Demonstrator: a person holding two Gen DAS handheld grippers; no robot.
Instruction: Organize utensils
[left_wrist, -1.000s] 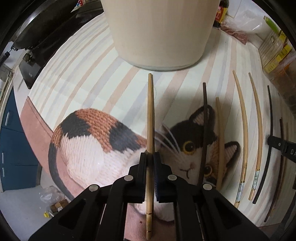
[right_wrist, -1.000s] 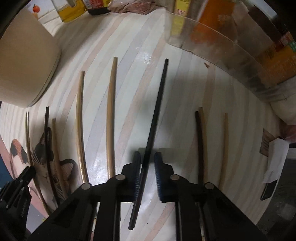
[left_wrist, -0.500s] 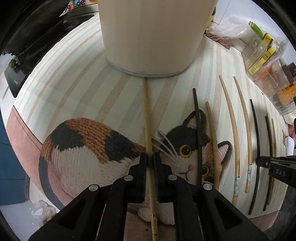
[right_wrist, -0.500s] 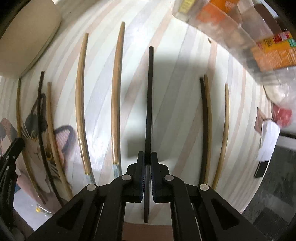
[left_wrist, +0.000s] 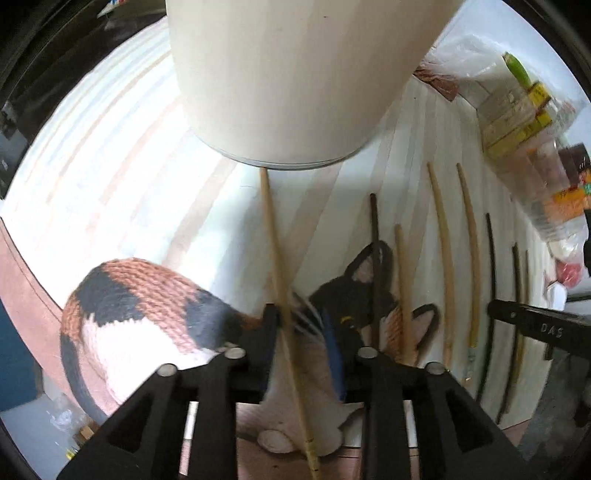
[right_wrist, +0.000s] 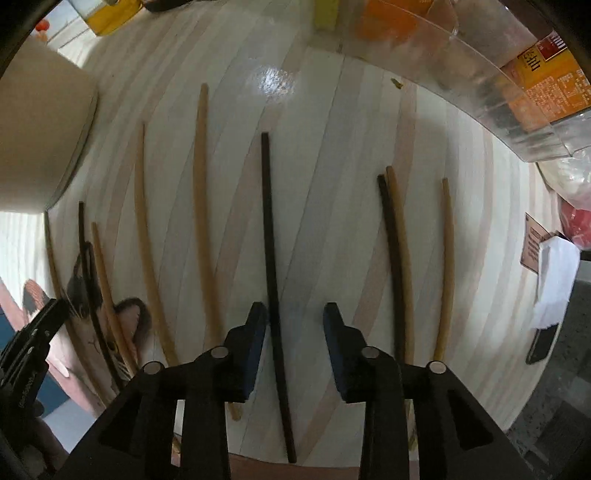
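Several chopsticks lie side by side on a striped mat. My left gripper (left_wrist: 299, 321) is open over a light wooden chopstick (left_wrist: 275, 243) that lies on the mat, its far tip against the base of a tall cream cylinder holder (left_wrist: 295, 74). My right gripper (right_wrist: 294, 319) is open over a black chopstick (right_wrist: 271, 258) that lies on the mat between the jaws, closer to the left finger. Tan chopsticks (right_wrist: 201, 206) lie to its left, and a dark and tan pair (right_wrist: 393, 258) to its right. The right gripper also shows in the left wrist view (left_wrist: 535, 326).
A knitted cat picture (left_wrist: 147, 314) covers the near left of the mat. A clear plastic container with packets (right_wrist: 480, 66) stands at the back right. A white paper and dark phone (right_wrist: 550, 295) lie beyond the right edge. The holder also shows in the right wrist view (right_wrist: 40, 133).
Both grippers have opened and let go of their chopsticks. The light wooden chopstick now lies slanted by the holder, and the black chopstick rests on the mat.
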